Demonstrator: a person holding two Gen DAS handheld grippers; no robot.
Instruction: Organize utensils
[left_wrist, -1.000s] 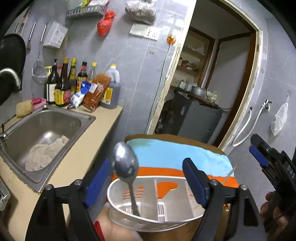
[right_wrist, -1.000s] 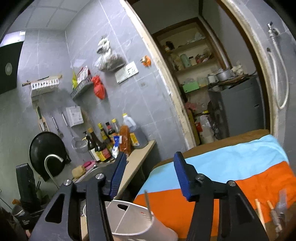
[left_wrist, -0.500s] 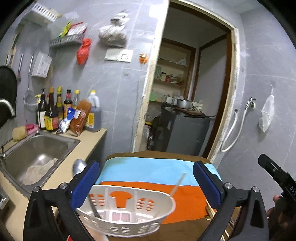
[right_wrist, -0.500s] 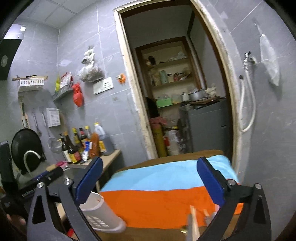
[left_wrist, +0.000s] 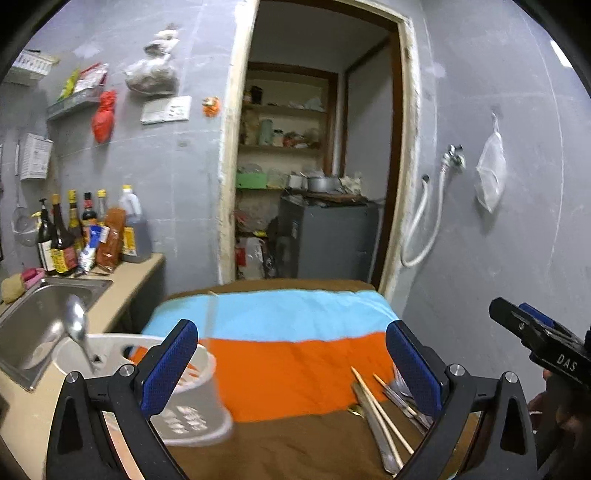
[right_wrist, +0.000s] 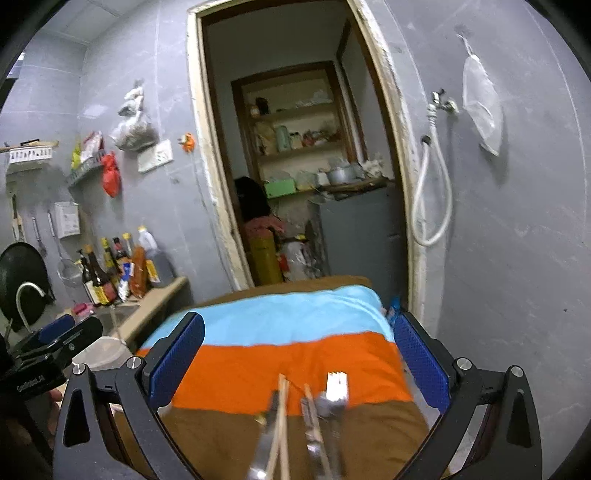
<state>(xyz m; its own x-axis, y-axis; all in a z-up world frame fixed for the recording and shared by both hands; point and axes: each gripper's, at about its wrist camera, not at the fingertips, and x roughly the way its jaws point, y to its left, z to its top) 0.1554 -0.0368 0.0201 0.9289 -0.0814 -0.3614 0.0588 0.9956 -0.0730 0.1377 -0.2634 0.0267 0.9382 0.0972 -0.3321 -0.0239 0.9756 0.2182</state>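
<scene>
Both grippers hang over a table draped in a striped cloth of blue, orange and brown, and the middle of that cloth lies bare between them. The left gripper has its blue-padded fingers spread wide with nothing between them; its jaws have just been opening. The right gripper stands equally wide and empty, its jaws also just opened. The table's left edge runs close to a counter, and a doorway opens beyond the far edge.

A white slotted utensil holder stands at the left edge of the table, just behind the left gripper's left finger. A metal spoon stands bowl-up in it, and a thin chopstick seems to rise from it too, though blur makes that uncertain.

The remaining loose utensils, chopsticks and metal pieces, lie in a heap on the brown and orange bands directly under the right gripper.

Left of the table, a steel sink is set in the counter, with sauce bottles lined against the grey tiled wall.
</scene>
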